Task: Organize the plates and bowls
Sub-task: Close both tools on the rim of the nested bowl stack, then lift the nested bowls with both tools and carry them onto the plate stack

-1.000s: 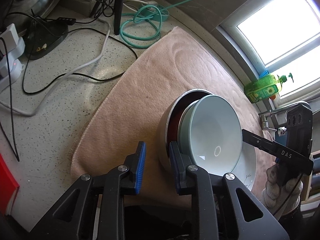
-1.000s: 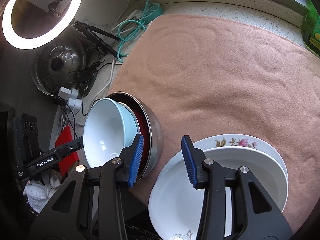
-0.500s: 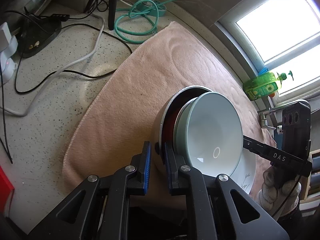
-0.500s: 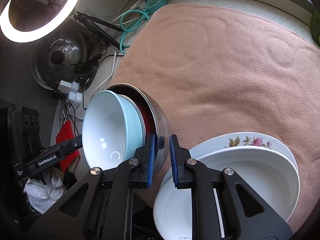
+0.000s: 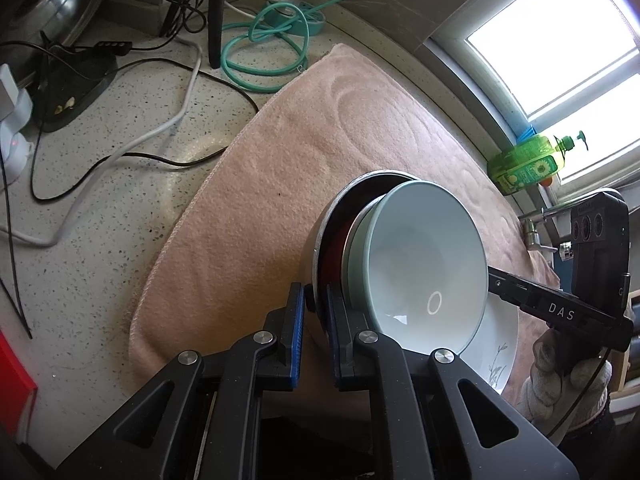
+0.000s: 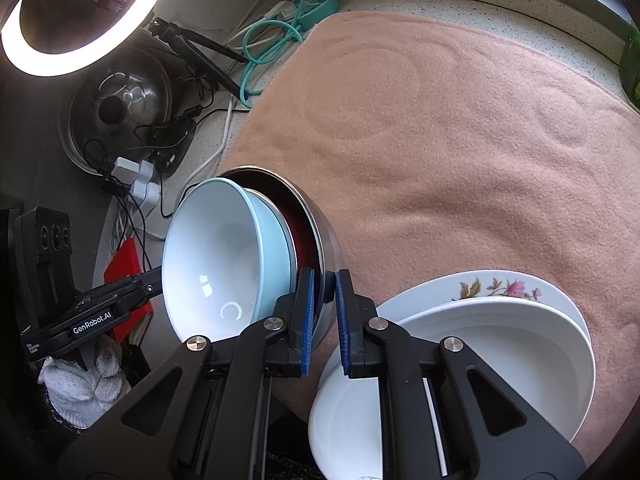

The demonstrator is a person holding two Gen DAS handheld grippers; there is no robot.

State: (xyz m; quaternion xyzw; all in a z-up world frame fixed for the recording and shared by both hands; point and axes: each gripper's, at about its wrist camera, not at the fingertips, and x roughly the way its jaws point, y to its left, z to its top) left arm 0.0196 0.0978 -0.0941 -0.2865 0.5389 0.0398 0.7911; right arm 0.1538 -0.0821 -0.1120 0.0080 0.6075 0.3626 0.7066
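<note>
Nearest me, my left gripper [image 5: 316, 312] is clamped on the rim of the steel bowl [image 5: 320, 240], one blue pad outside the wall and one inside. My right gripper [image 6: 323, 300] pinches the same bowl's rim [image 6: 320, 216] on the opposite side. The bowl stands tipped on its side near the front edge of the pink mat [image 6: 460, 140], with a pale blue bowl [image 6: 224, 256] nested inside it. Just beside it on the mat, a white plate [image 6: 500, 360] lies on a flowered plate [image 6: 500, 286]. Beyond the mat's far corner, a coiled green cable [image 5: 268, 44] lies on the speckled counter [image 5: 120, 184], and a green bottle [image 5: 528, 164] stands by the window.
</note>
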